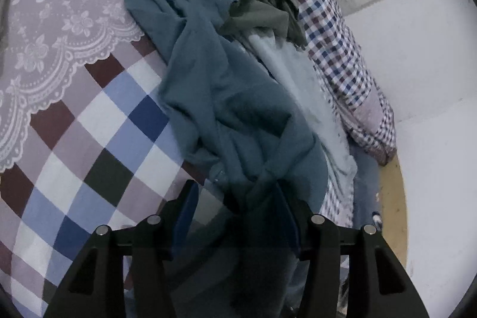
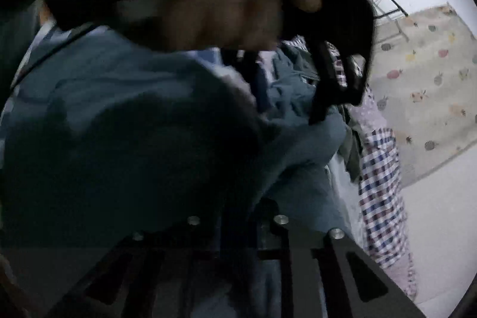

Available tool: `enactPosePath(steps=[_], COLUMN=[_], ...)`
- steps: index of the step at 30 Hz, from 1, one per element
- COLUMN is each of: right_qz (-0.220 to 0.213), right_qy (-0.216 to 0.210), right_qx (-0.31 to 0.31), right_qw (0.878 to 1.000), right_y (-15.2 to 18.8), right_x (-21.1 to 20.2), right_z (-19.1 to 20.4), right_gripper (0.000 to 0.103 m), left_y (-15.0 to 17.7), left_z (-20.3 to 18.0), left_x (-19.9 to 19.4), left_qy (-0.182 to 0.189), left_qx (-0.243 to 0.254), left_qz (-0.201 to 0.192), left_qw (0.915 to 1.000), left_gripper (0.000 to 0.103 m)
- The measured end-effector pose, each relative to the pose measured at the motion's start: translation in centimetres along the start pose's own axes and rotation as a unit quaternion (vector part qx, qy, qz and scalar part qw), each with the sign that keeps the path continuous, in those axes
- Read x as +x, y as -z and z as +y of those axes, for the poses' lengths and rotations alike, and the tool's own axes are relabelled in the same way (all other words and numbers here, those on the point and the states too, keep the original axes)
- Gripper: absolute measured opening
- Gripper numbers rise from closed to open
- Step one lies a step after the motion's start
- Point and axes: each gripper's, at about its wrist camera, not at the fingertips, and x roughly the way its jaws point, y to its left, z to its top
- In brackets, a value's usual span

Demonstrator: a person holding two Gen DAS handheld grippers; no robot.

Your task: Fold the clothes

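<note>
Left hand-held gripper (image 1: 235,198) has its two fingers spread apart, pointing forward and down, with teal cloth bunched between them. The right hand-held gripper (image 2: 238,216) is mostly buried in shadow, so its jaws are anyone's guess. A blurry hand (image 2: 226,17) grips the left one's handle.

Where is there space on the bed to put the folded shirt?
Free: the checked bedspread left of the teal garment, below the lace cover. Crowded: the right side, where the teal, olive garment and pale cloth pile by the bed's edge.
</note>
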Motion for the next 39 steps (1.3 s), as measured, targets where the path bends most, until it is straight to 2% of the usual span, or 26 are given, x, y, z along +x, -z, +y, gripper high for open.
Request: enactPosePath(steps=[2, 4, 5, 6, 7, 10, 13, 17, 19, 20, 21, 22, 24, 25, 28, 29, 31, 32, 33, 34, 35, 37, 39], right_qz=[0.001, -0.002, -0.007, -0.015, -0.025, -0.044, -0.045, -0.002, 0.026, 0.033, 0.032, 0.029, 0.010, 0.001, -0.023, -0.027, -0.022, -0.015, -0.006, 0.002, 0.008, 0.018, 0.012], right_qy=[-0.007, -0.041, -0.067, -0.098, -0.126, -0.168, -0.174, -0.200, -0.212, -0.220, -0.216, -0.206, -0.172, -0.148, -0.073, -0.057, -0.053, -0.059, -0.070, -0.082, -0.092, -0.112, -0.127], right_qx=[0.017, 0.038, 0.054, 0.079, 0.107, 0.211, 0.296, 0.362, 0.365, 0.364, 0.359, 0.351, 0.329, 0.314, 0.253, 0.237, 0.211, 0.200, 0.195, 0.199, 0.206, 0.224, 0.269], right_qw=[1.000, 0.998, 0.996, 0.992, 0.986, 0.962, 0.938, 0.910, 0.906, 0.904, 0.908, 0.913, 0.929, 0.938, 0.964, 0.970, 0.976, 0.978, 0.978, 0.977, 0.974, 0.968, 0.955], right_y=[0.1, 0.3, 0.5, 0.8, 1.2, 3.0, 4.6, 6.0, 6.4, 6.4, 6.3, 6.2, 5.6, 5.3, 4.5, 4.3, 4.2, 4.4, 4.6, 4.9, 5.2, 5.8, 6.5], right_x=[-0.6, -1.4, -2.0, -2.8, -3.5, -4.4, -3.7, 0.3, 2.2, 2.8, 2.6, 2.2, 0.3, -1.1, -5.1, -6.1, -7.3, -7.6, -7.8, -7.8, -7.8, -7.8, -8.2], right_z=[-0.2, -1.0, -1.8, -2.9, -4.3, -9.8, -15.0, -19.1, -18.7, -18.2, -17.5, -16.6, -14.8, -13.7, -9.5, -8.2, -5.3, -3.8, -2.5, -1.9, -1.4, -1.0, -2.5], right_gripper=[0.043, 0.050, 0.057, 0.059, 0.063, 0.071, 0.073, 0.074, 0.071, 0.045, 0.027, 0.014, 0.013, 0.012, 0.011, 0.011, 0.011, 0.011, 0.011, 0.011, 0.011, 0.011, 0.013], left_y=[0.3, 0.5, 0.6, 0.7, 0.8, 0.9, 1.0, 1.1, 1.2, 1.3, 1.3, 1.4, 1.6, 2.0, 2.9, 3.0, 3.1, 3.1, 3.1, 3.1, 2.9, 3.1, 3.4], left_z=[-0.5, -0.9, -0.8, -0.6, -0.3, 0.9, 1.0, 0.8, -0.2, -0.7, -1.2, -1.7, -2.7, -3.2, -4.3, -4.2, -3.3, -2.5, -1.3, 0.0, 1.2, 1.5, 1.1], left_x=[0.0, 0.6, 0.9, 1.2, 1.5, 1.8, 1.3, -0.1, -1.4, -2.1, -2.7, -3.4, -4.5, -4.2, -2.4, -1.6, -0.3, 0.1, 0.2, 0.2, 0.1, -0.2, -0.3], left_qy=[-0.015, -0.033, -0.045, -0.058, -0.067, -0.067, -0.076, -0.082, -0.038, -0.016, 0.006, 0.028, 0.067, 0.065, 0.029, 0.006, -0.040, -0.058, -0.066, -0.068, -0.052, -0.051, -0.065], left_qx=[0.022, 0.040, 0.040, 0.039, 0.037, 0.015, 0.019, 0.020, 0.039, 0.049, 0.058, 0.068, 0.088, 0.102, 0.134, 0.137, 0.127, 0.115, 0.091, 0.065, 0.036, 0.036, 0.052], left_qz=[-0.005, -0.007, -0.001, 0.004, 0.008, 0.007, 0.002, -0.026, -0.048, -0.058, -0.069, -0.080, -0.097, -0.091, -0.057, -0.045, -0.026, -0.016, -0.009, -0.003, -0.002, -0.001, -0.006], left_qw=[0.9996, 0.9986, 0.9982, 0.9976, 0.9970, 0.9976, 0.9969, 0.9961, 0.9974, 0.9970, 0.9959, 0.9941, 0.9891, 0.9884, 0.9888, 0.9895, 0.9908, 0.9915, 0.9936, 0.9956, 0.9980, 0.9981, 0.9965], left_gripper=[0.056, 0.042, 0.024, 0.008, 0.004, 0.001, 0.001, 0.001, 0.002, 0.002, 0.005, 0.010, 0.046, 0.051, 0.052, 0.052, 0.051, 0.041, 0.031, 0.027, 0.025, 0.024, 0.024])
